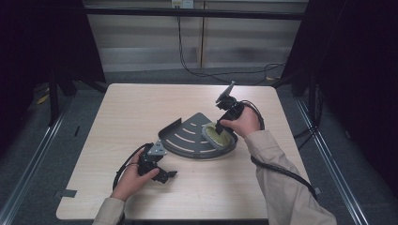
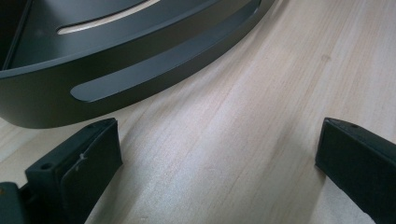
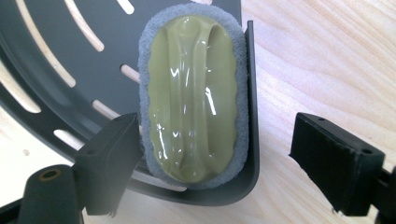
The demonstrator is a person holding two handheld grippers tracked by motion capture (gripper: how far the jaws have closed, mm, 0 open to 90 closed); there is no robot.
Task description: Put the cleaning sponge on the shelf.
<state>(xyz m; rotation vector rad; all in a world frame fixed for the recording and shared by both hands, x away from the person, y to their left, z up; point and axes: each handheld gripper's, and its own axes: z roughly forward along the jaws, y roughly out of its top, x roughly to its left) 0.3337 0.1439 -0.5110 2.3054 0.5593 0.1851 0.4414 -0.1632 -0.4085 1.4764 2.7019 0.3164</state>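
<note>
A dark grey fan-shaped slotted tray [image 1: 187, 138] lies mid-table. In its right corner rests an oval scrubber [image 3: 194, 93] with an olive-green plastic top and grey pad, also visible as the scrubber [image 1: 217, 134] in the high view. My right gripper [image 3: 217, 161] hovers over the scrubber, open, one jaw above the tray floor, the other out past the tray rim [image 3: 252, 93]. My left gripper [image 2: 217, 161] sits low on the table just in front of the tray's curved wall [image 2: 140, 70], open with bare wood between the jaws. The high view shows the left gripper [image 1: 164, 174] and right gripper [image 1: 220, 124].
The light wooden table [image 1: 141, 108] has free room all around the tray. Cables [image 1: 277, 171] trail from both grippers toward the person. Dark floor and metal rails [image 1: 28, 154] flank the table.
</note>
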